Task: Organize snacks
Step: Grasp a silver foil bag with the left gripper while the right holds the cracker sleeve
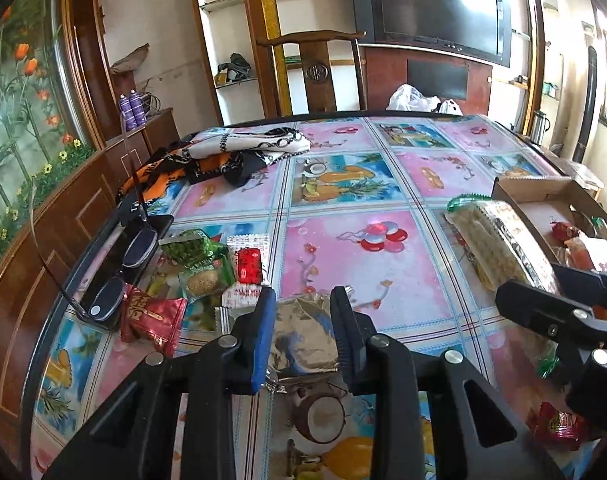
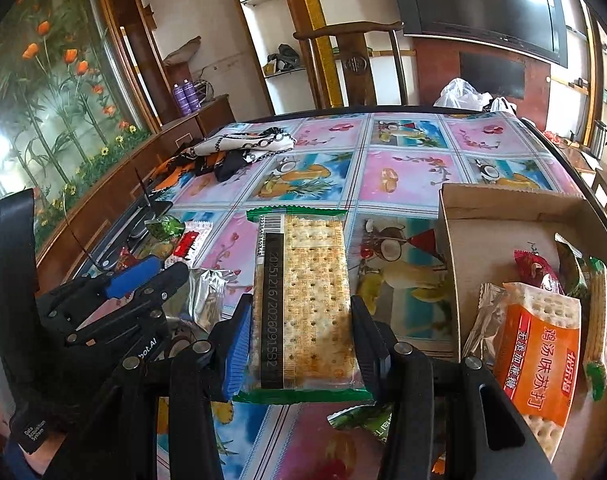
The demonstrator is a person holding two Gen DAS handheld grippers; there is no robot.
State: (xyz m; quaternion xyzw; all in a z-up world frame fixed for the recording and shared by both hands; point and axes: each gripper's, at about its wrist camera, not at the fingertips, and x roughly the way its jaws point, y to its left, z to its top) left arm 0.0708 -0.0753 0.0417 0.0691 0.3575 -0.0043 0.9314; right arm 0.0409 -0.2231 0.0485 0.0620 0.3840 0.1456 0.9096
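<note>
Here each hand-held gripper clamps one snack (left (image 1: 302, 334) silver packet (image 1: 303, 336), right (image 2: 299, 330) cracker pack (image 2: 303, 300))

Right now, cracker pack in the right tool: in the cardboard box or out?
Out. The cracker pack sits between the right tool fingers over the tablecloth, left of the cardboard box wall.

Cracker pack (image 2: 303, 304) in my right fingers: black strip reads "20251216/20260915B2", barcode above it. Orange pack (image 2: 537, 364) in the box: "鸡汤味苏打", "无添加蔗糖". Left gripper (image 2: 175, 280) body: "…bot.AI"; strap tag (image 2: 34, 432): "Data Acquisition System". Red candy (image 1: 153, 318) print unreadable.
</note>
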